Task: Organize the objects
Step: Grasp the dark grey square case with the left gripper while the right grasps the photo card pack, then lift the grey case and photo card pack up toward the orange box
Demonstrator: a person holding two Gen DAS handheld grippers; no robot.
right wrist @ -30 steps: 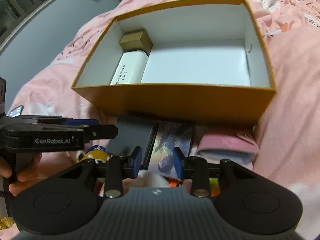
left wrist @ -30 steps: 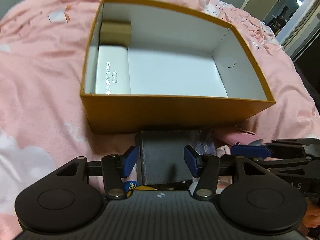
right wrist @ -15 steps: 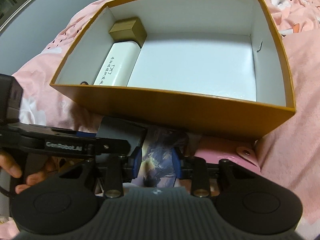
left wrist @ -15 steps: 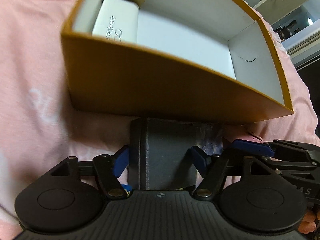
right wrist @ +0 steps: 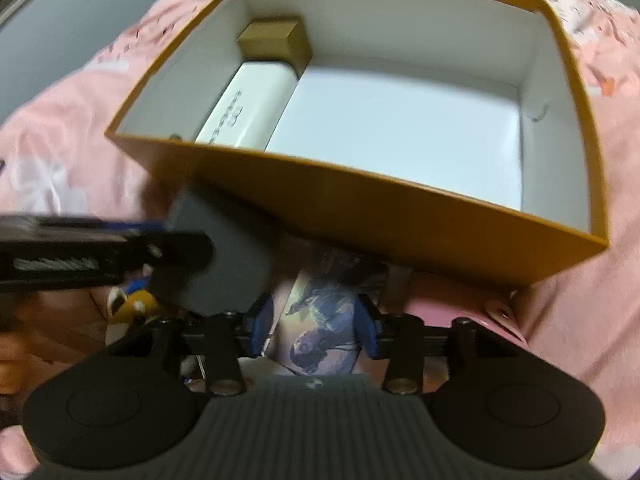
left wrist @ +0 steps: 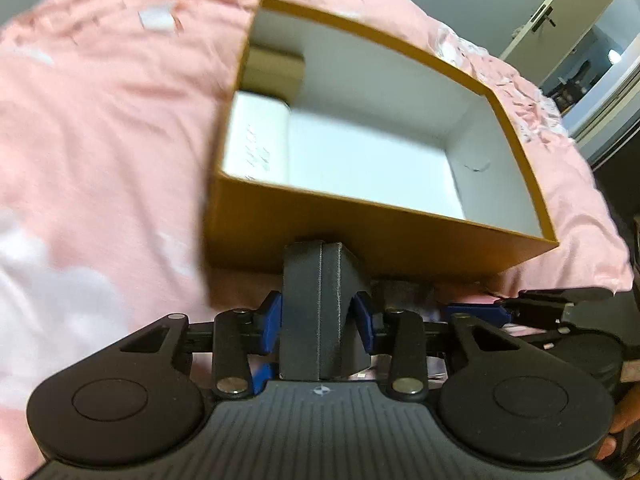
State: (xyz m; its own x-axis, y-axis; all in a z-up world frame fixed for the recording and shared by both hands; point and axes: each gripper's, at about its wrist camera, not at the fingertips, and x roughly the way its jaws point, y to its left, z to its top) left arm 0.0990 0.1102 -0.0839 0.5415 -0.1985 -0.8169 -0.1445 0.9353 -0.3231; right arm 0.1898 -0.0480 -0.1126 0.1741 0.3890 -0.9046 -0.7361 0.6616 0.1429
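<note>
My left gripper (left wrist: 318, 318) is closing its blue pads on a dark grey box (left wrist: 320, 308), which stands on edge between them, lifted in front of the orange box (left wrist: 380, 224). The right wrist view shows the same grey box (right wrist: 216, 256) raised at the left. The right gripper (right wrist: 314, 322) points down over an illustrated card (right wrist: 320, 320). Its jaws are opening, and the pads stand just clear of the card's sides. Inside the orange box's white interior lie a white box (right wrist: 248, 104) and a small gold box (right wrist: 276, 38) along the left wall.
Everything rests on a pink bedspread (left wrist: 100, 140). A pink pouch (right wrist: 480, 316) lies right of the card, and a yellow toy (right wrist: 132, 304) sits under the left gripper. A hand (right wrist: 16, 344) holds that gripper. A door (left wrist: 560, 12) stands at the far right.
The left jaws went from wide around the flat grey box to clamped on it, and the box is now raised on edge. The right jaws have spread away from the card.
</note>
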